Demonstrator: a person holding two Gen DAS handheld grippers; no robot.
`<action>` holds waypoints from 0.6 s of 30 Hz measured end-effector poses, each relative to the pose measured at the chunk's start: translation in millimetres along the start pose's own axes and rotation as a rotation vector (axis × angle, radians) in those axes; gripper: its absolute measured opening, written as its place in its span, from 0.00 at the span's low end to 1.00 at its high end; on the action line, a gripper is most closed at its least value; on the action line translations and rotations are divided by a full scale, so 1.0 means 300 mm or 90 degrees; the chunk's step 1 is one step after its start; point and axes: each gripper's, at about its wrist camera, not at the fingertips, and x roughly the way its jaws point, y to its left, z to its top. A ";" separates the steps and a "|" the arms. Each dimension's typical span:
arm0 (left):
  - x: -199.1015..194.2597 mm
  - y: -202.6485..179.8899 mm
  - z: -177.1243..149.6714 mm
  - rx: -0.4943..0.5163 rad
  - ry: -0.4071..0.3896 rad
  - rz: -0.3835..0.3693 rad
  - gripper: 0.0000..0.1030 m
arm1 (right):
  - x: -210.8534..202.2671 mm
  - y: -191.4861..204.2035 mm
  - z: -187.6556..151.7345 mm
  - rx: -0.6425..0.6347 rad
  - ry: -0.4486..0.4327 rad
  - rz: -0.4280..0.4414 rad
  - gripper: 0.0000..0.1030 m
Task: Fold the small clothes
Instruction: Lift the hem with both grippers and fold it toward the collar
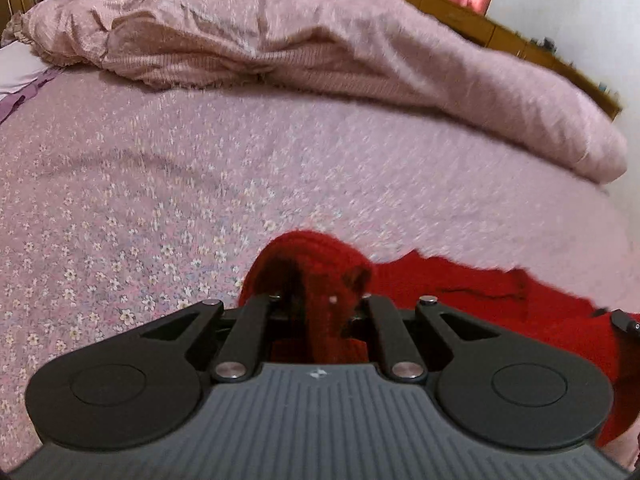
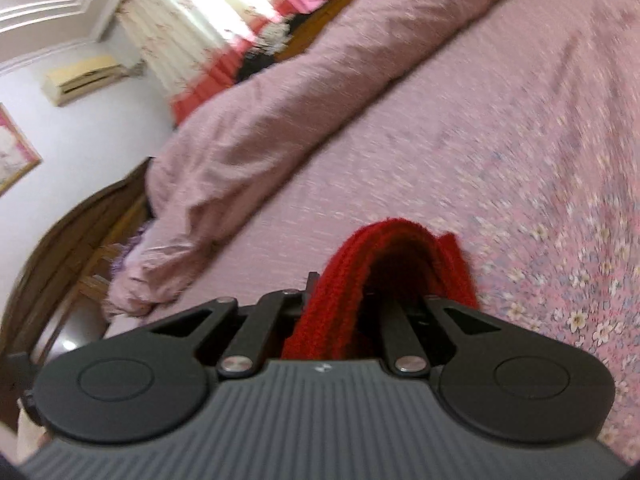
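Red knitted garment [image 1: 480,292] seen above pink floral bedsheet, ribbed knit texture visible. In left wrist view, one bunched portion draped over fingers near lens, remainder stretched rightward in wide band with dark crease along it. In right wrist view, another edge [image 2: 384,264] folded into narrow arch, layers doubled, dark hollow between. Full outline hidden.

A: What covers the bed?
B: A pink floral bedsheet [image 1: 168,184], with a rumpled pink duvet [image 1: 304,40] heaped at twelve o'clock.
A: And around it?
B: In the right wrist view, an air conditioner [image 2: 82,78] at ten o'clock, bright curtains [image 2: 192,20] at eleven, a framed picture [image 2: 12,152] at nine.
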 end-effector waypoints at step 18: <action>-0.186 0.058 -0.021 -0.036 -0.038 -0.019 0.68 | -0.102 0.001 -0.028 0.023 -0.017 -0.045 0.55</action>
